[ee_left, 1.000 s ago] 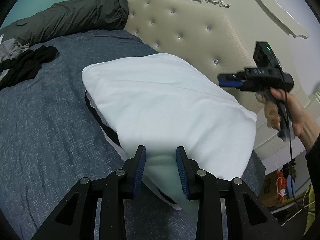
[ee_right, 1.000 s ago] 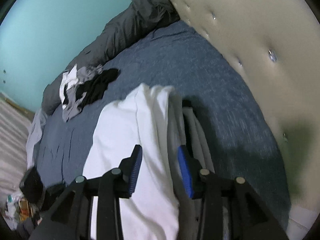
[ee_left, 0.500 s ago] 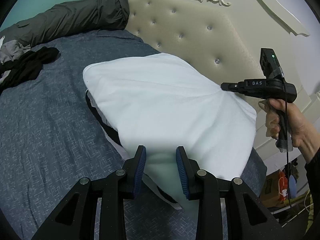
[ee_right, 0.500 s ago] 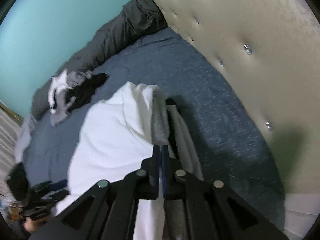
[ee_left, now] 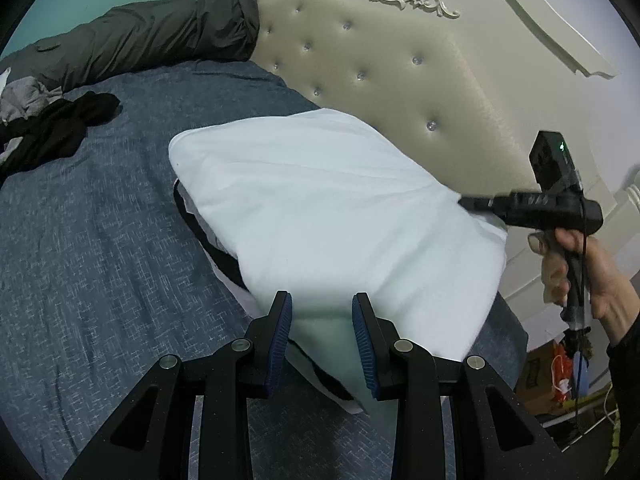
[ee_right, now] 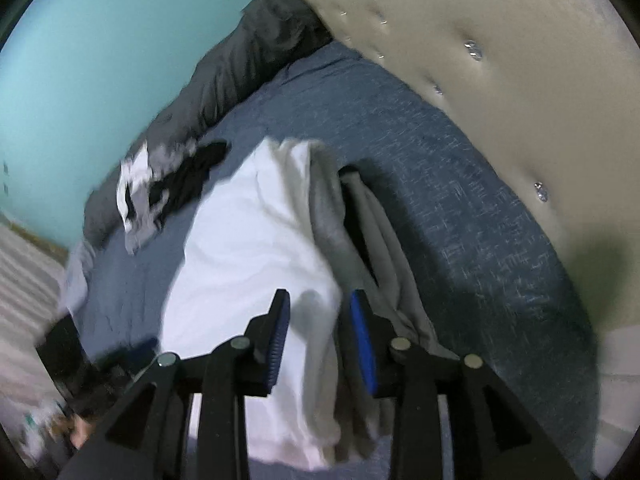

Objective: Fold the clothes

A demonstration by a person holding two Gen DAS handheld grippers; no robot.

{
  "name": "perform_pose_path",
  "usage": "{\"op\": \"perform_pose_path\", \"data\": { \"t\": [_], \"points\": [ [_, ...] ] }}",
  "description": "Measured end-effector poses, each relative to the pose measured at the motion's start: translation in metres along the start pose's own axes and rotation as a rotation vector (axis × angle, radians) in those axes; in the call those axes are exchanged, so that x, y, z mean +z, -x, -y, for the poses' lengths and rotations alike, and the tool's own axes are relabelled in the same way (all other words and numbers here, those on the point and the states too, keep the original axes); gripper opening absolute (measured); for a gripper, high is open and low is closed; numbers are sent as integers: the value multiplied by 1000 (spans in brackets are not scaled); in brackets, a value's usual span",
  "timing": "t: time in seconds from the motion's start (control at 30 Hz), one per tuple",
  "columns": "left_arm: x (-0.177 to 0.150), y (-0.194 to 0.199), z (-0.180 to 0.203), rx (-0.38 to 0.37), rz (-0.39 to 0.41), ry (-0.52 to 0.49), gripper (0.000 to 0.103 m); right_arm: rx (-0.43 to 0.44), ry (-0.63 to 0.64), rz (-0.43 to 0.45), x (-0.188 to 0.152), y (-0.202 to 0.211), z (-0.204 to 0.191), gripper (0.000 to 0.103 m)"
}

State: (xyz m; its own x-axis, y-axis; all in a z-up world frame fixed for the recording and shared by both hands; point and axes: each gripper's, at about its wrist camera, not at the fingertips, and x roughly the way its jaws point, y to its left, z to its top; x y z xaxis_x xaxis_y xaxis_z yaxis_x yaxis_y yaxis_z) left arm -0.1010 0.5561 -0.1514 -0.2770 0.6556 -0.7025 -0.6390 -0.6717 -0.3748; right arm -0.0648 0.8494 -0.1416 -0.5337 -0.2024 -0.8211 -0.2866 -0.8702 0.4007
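- On the blue-grey bedspread, close to the tufted headboard, sits the white garment, folded into a plump rectangle on top of a stack; darker and grey folded layers peek out beneath it along the edge.
- Left gripper hovers at the near edge of the white garment, jaws standing wide with nothing between the blue pads.
- Right gripper sits over the right-hand edge of that same stack, jaws parted too, gripping nothing; from the left wrist view its nose appears to meet the cloth's far right side, though actual contact can't be confirmed.
- The right hand grips the handle off the bed's right side.
- Judgement call: this could be a fold just laid down or one about to be adjusted; the scene fits both.
- To do this well, whichever it is: keep the edges of the top piece square with the layers below, press creases flat rather than dragging, and avoid snagging the lower garments with a fingertip.
- Far left, a loose heap of black and grey clothes lies crumpled near a dark rolled duvet, evidently not folded.
- Containers: none visible on the bed; a cardboard box sits on the floor at right, contents too small to tell.
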Motion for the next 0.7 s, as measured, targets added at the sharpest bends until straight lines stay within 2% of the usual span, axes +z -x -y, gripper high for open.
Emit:
{"op": "perform_pose_path", "data": {
  "t": [0.03,0.13,0.4,0.43,0.47,0.53,0.7],
  "points": [
    [-1,-1,0,1,-2,-1,34,-1,-1,-2,-4,1,1,11],
    [-2,-1,-1,4,-3,2,34,-4,-1,-2,-11,4,3,1],
    [8,5,-17,21,17,14,34,-34,45,77,23,20,-15,3],
    [10,4,-21,27,20,22,34,-38,51,87,27,22,-17,8],
    [13,4,-25,34,23,32,34,-43,65,90,33,22,-23,21],
    [18,2,-32,39,31,52,34,-34,114,74,53,16,-44,35],
    [24,-8,-34,28,29,36,34,-25,191,41,98,-15,-88,35]
  ]
}}
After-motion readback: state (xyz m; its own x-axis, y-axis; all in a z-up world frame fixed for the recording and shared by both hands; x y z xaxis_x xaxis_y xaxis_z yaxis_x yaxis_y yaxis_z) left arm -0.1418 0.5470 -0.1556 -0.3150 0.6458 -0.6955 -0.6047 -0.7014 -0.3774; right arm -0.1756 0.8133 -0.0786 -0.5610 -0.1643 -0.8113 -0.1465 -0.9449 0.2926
